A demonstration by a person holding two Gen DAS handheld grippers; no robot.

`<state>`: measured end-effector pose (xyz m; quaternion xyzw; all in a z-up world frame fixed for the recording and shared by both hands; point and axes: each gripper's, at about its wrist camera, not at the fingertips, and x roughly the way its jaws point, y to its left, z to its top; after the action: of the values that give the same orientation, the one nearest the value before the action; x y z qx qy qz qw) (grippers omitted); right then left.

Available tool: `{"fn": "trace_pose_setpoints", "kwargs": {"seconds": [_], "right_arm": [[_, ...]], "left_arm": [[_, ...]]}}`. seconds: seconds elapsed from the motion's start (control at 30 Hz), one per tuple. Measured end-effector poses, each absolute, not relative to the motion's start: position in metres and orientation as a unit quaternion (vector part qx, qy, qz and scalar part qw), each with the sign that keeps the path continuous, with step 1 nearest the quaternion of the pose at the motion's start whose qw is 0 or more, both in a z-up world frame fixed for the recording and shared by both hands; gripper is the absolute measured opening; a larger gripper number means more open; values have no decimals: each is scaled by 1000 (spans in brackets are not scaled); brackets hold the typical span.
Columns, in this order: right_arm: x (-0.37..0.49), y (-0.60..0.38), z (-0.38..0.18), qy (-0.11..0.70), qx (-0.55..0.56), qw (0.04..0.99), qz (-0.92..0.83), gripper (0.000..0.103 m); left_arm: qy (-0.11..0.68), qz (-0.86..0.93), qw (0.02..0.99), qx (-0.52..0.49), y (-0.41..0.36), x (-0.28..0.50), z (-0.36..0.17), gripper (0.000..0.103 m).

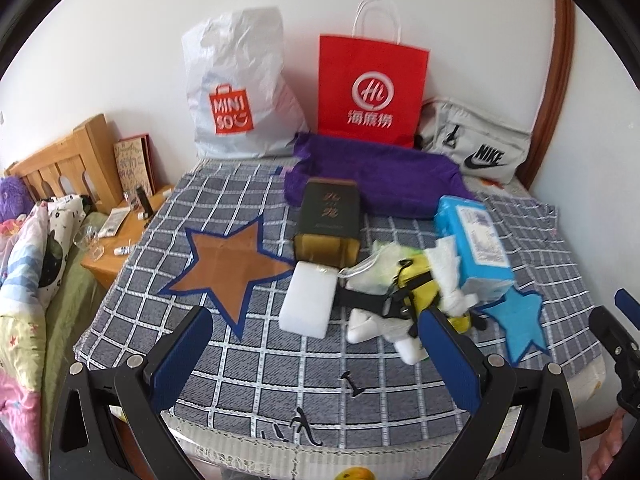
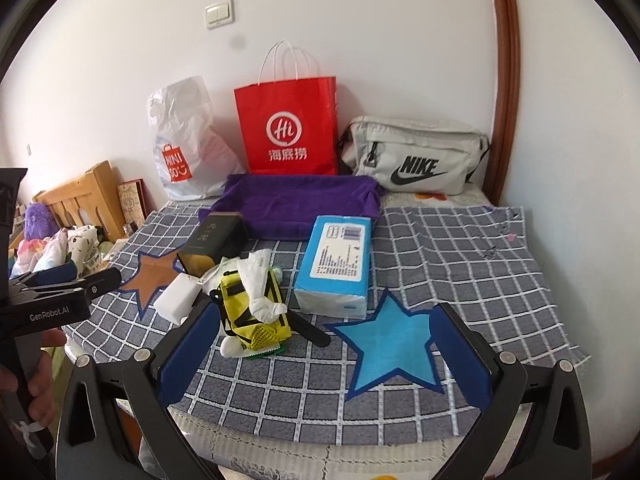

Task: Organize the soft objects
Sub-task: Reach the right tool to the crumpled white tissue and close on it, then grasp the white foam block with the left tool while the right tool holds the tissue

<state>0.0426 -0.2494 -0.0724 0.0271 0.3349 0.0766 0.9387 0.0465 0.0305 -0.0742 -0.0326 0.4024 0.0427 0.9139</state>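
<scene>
A heap of soft things lies mid-bed: a white foam block, a yellow pouch with black straps, crumpled white tissue and a blue tissue pack. A purple towel lies behind, next to a dark box. My left gripper is open and empty, in front of the foam block. My right gripper is open and empty, in front of the pouch.
A Miniso plastic bag, a red paper bag and a grey Nike bag stand against the wall. The checked cover has a brown star and a blue star. A wooden nightstand stands at left.
</scene>
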Motion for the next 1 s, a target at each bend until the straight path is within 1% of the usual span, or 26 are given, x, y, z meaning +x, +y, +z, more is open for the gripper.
{"fn": "trace_pose_setpoints", "kwargs": {"seconds": [0.1,0.17,0.2,0.3,0.37,0.53,0.7,0.73,0.8,0.83,0.87,1.0], "right_arm": [[58,-240,-92,347,22,933,94,99],[70,-231,-107,361,20,925,114,91],[74,-227,-112,365,19,923,119,89],[90,-211,-130,376,6,916,141,80],[99,-204,-139,382,1,912,151,68],[124,-187,-162,401,-3,899,175,58],[138,-173,-174,398,-21,899,181,57],[141,-170,-176,399,-30,899,179,54],[144,-163,-181,404,-49,896,178,43],[146,-160,-185,408,-60,894,176,32],[146,-159,-186,407,-64,894,177,28],[138,-167,-177,391,-44,899,193,26]], "left_arm": [[420,53,905,-35,42,59,-96,103],[430,58,900,-42,49,66,-108,103],[433,59,898,-45,52,69,-113,103],[447,59,891,-53,61,80,-130,103],[452,57,888,-54,66,84,-138,103],[463,61,882,-55,74,94,-154,103],[469,43,879,-75,81,103,-162,103],[469,37,879,-78,81,105,-163,103],[469,28,879,-79,80,107,-165,103],[469,24,879,-78,78,109,-167,103],[469,21,880,-77,76,111,-168,103],[473,3,879,-54,64,120,-176,103]]}}
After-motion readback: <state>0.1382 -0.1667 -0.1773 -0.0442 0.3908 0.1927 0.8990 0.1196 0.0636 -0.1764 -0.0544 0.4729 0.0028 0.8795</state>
